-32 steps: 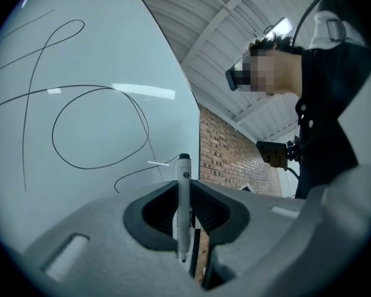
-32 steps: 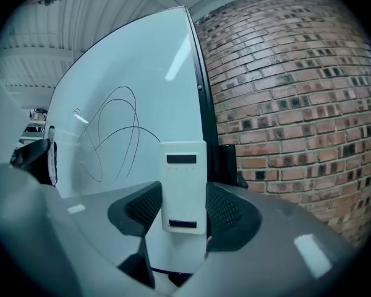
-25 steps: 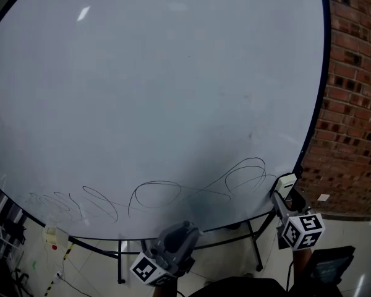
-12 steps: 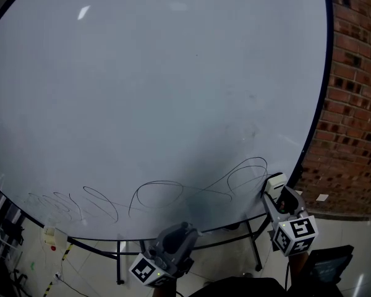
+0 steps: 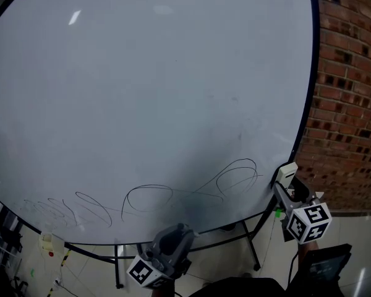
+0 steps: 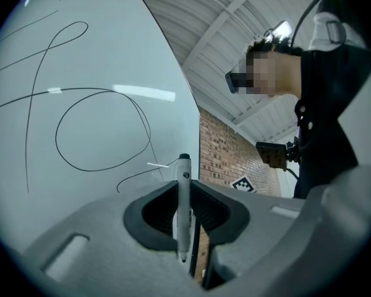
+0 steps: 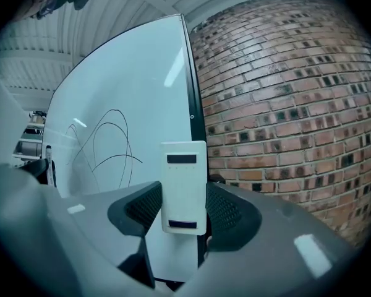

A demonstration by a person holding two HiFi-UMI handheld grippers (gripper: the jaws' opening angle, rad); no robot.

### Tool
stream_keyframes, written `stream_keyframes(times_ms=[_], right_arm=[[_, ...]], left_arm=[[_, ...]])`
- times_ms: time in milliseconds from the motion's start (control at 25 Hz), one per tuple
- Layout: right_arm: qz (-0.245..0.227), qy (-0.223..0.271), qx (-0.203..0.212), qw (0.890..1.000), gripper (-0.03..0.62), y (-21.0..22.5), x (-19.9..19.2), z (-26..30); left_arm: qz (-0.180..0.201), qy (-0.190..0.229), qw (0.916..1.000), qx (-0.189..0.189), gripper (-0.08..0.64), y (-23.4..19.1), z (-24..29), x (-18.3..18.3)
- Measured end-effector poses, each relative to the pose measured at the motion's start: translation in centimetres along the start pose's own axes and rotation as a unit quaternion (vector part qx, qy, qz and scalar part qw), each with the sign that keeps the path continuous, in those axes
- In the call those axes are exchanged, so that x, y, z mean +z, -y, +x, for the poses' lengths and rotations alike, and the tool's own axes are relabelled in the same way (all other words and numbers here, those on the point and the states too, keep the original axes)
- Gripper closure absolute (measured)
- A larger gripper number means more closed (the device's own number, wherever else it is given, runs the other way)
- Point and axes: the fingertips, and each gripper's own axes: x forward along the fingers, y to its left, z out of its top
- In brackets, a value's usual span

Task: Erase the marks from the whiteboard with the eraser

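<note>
**Eraser in right gripper, at board's lower-right edge**

The eraser (image 5: pixel 287 172), a white block, sits upright between my right gripper's (image 5: pixel 285 184) jaws, which are clamped on its two sides. It's at the lower right of the whiteboard (image 5: pixel 148 85), just beside the dark frame edge. I can't tell whether it touches the surface.

The nearest marks (image 5: pixel 236 178) are thin black loops just left of the eraser. More loops (image 5: pixel 147 200) run along the bottom of the board, and fainter scribbles (image 5: pixel 55 210) sit at lower left. The rest of the board looks clean.

My left gripper (image 5: pixel 180 235) is low, below the board's bottom edge. Its jaws are closed on a white marker pen (image 6: pixel 183 184) with a black cap, which stands upright.

There's a brick wall (image 5: pixel 349 104) to the right of the board, and stand legs (image 5: pixel 253 249) under it.
</note>
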Motion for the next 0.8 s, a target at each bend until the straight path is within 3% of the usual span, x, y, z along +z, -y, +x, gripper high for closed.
stream_keyframes(times_ms=[480, 800], right_arm=[[0.026, 0.005, -0.025, 0.999, 0.367, -0.9, 0.5, 0.0], [-0.023, 0.028, -0.001, 0.999, 0.367, -5.7, 2.3, 0.3]], left_arm=[[0.005, 0.002, 1.0000, 0.002, 0.499, 0.1, -0.5, 0.4], [0.009, 0.007, 0.9999, 0.000, 0.499, 0.0, -0.7, 1.2]])
